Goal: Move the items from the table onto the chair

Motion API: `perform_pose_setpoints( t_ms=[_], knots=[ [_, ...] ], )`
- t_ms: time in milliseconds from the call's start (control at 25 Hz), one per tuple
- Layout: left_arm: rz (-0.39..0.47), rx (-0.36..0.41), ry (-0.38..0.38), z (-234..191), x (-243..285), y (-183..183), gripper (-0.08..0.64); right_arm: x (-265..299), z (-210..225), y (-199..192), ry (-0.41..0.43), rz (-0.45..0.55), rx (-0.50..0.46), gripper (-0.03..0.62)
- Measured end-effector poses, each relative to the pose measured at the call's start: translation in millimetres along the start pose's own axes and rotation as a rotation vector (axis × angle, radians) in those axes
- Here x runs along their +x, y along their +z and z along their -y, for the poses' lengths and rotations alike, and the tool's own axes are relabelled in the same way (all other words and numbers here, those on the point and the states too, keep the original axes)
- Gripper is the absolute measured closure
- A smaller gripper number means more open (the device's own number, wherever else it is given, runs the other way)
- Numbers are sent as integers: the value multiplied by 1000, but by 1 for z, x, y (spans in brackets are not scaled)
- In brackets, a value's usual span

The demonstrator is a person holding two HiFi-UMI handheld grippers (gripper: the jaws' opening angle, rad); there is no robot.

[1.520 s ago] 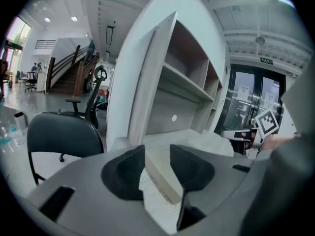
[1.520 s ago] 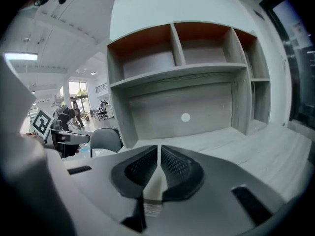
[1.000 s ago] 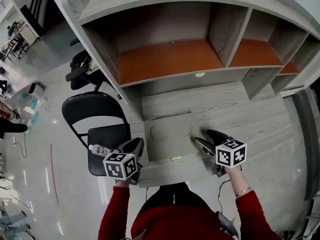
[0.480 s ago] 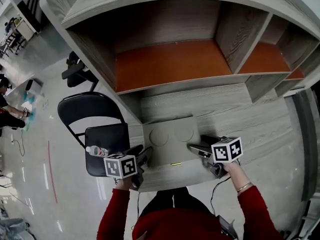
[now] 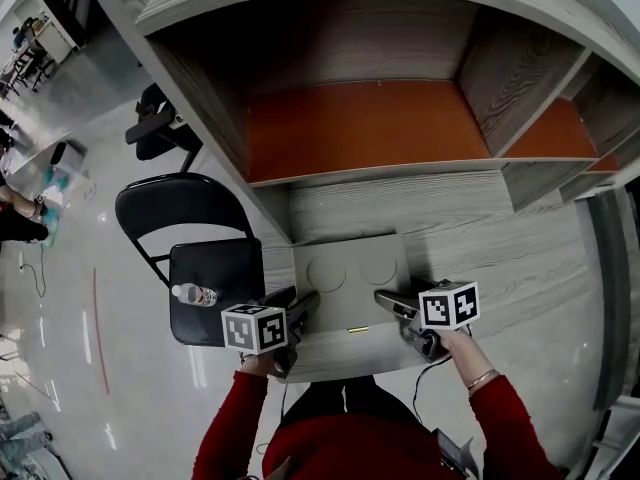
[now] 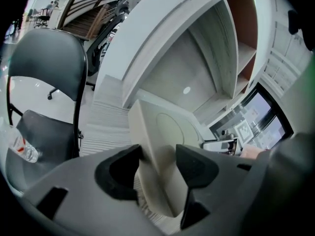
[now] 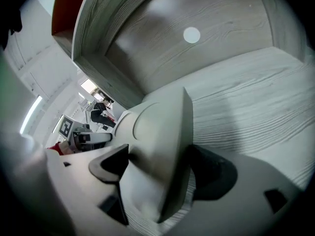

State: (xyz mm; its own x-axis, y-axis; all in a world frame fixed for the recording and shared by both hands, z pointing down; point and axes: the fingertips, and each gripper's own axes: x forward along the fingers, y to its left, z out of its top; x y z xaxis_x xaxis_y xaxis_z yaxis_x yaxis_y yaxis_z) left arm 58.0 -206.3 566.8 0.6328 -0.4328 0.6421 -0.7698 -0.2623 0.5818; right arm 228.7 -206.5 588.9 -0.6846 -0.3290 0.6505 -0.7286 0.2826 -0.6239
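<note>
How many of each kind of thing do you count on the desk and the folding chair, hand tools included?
grey box: 1
water bottle: 1
folding chair: 1
desk: 1
grippers: 2, the left gripper, its jaws opening with the grey box's edge between them, and the right gripper
total: 6

Both sleeves [image 5: 222,428] are long and red — a thin bracelet [image 5: 481,379] circles the right wrist.
</note>
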Motion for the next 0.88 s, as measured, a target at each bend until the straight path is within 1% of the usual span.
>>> perform_pose_setpoints(
  t_ms=[80, 200, 440, 560, 640, 800, 880],
  knots=[
    [24, -7, -1, 0, -2, 0, 327, -1, 0, 0, -8, 6, 2, 199],
    [43, 12, 31, 1, -5, 0, 336, -2, -2, -3, -27, 8, 21, 199],
    [41, 21, 44, 4, -12, -7, 348, -7, -6, -15, -47, 23, 56, 201],
    [71, 1, 46, 7, -19, -6, 350, -12, -11, -11, -37, 67, 70, 201],
    [83, -11, 48, 9, -23, -5, 350, -15, -14, -6, -38, 93, 67, 201],
    [74, -9, 48, 9, -26, -8, 350, -17, -18, -6, -51, 82, 32, 204],
    [94, -12, 40, 12, -29, -5, 350, -22, -21, -3, -48, 107, 35, 206]
  ],
)
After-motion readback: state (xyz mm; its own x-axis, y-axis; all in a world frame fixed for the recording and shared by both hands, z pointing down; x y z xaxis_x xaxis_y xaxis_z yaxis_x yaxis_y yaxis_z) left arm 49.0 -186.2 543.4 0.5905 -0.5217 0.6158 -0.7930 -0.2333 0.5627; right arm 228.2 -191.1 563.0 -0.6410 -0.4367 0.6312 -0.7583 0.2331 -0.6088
